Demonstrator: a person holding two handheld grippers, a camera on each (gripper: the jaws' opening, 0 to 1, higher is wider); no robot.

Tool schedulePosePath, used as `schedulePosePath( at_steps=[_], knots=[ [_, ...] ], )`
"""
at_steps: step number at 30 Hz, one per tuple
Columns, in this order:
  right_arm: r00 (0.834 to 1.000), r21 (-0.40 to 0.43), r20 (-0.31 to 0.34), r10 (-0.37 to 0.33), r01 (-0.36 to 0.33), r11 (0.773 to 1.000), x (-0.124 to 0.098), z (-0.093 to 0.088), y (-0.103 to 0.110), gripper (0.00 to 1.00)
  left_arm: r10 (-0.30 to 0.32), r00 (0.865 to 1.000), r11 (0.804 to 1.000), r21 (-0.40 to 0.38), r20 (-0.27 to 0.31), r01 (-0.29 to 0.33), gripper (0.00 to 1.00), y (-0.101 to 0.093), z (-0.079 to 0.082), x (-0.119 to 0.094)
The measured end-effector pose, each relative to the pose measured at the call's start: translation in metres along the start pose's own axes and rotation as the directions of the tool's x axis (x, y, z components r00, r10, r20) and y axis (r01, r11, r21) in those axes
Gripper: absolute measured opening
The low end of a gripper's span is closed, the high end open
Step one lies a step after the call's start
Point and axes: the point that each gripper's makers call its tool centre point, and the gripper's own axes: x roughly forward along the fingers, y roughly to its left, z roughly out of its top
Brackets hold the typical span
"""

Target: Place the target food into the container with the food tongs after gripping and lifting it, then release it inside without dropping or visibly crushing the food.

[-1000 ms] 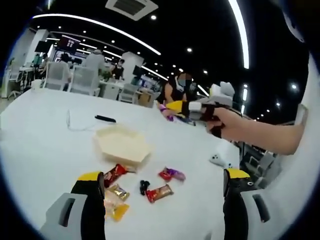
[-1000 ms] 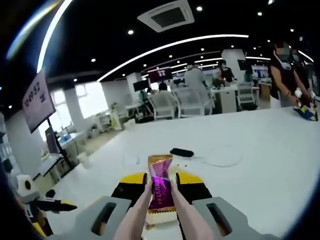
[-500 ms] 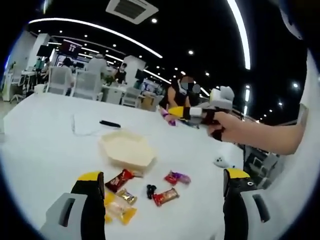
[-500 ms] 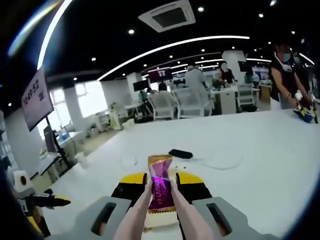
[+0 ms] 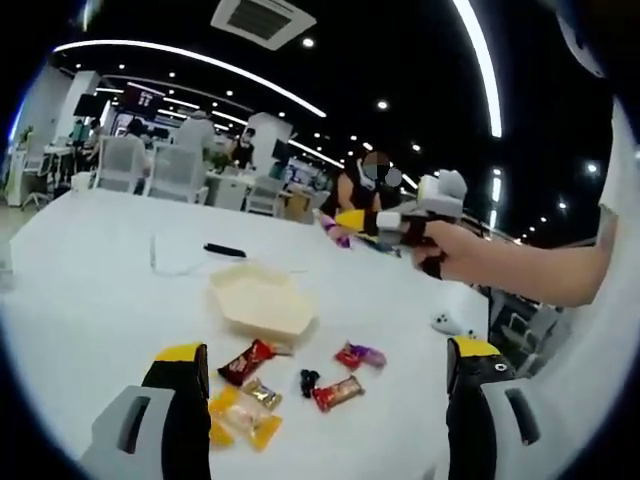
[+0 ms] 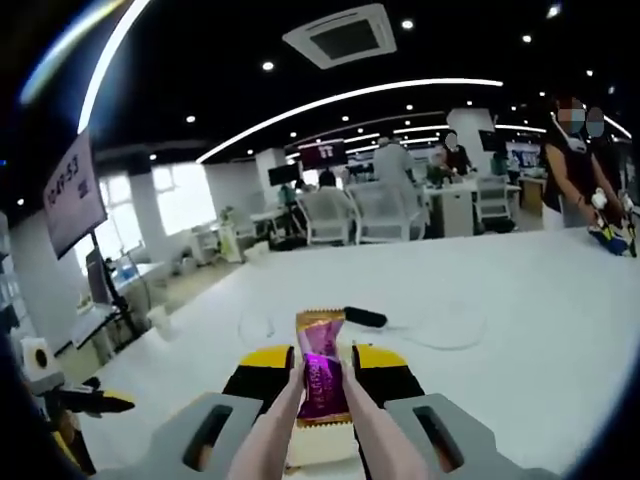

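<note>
**Right claw holds tongs pinching a purple candy above the table**

Right claw (image 6: pixel 322 372): yellow-tipped jaws pressed in on a pair of pale tongs (image 6: pixel 366 440), and the tong tips pinch a purple candy (image 6: pixel 321 380) with a gold crimped top edge, wrapper upright between them. Candy is up off the white table (image 6: pixel 520 330). Beyond it on the table lie a small black device (image 6: pixel 365 318) and a thin white cable (image 6: pixel 440 335).

In the left gripper view the same right claw comes in from the right, held in a hand (image 5: pixel 455 247), with the purple candy at its tip, raised above the table past the tray's far side.

Left claw (image 5: pixel 325 365): jaws spread wide, nothing between them, hovering over the table.

Between its jaws on the table: a cream six-sided tray (image 5: pixel 262 300), looks empty. Just in front of the tray, loose sweets: a red-brown bar (image 5: pixel 246 361), a gold candy (image 5: pixel 263 393), a yellow packet (image 5: pixel 240 418), a small black piece (image 5: pixel 309 382), a red bar (image 5: pixel 338 393), a red-and-purple candy (image 5: pixel 359 355). A small white object (image 5: pixel 444 323) sits off to the right.

Background: office desks, chairs, people, ceiling strip lights.
</note>
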Motion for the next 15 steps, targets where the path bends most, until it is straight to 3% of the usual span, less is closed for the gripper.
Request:
schedulePosePath(
  at_steps=[15],
  knots=[
    [1.0, 0.003, -0.002, -0.005, 0.005, 1.0, 0.0106, 0.0001, 0.0021, 0.22, 0.005, 1.0, 1.0, -0.024, 0.002, -0.005, 0.99, 0.007, -0.0039, 0.0017]
  ],
)
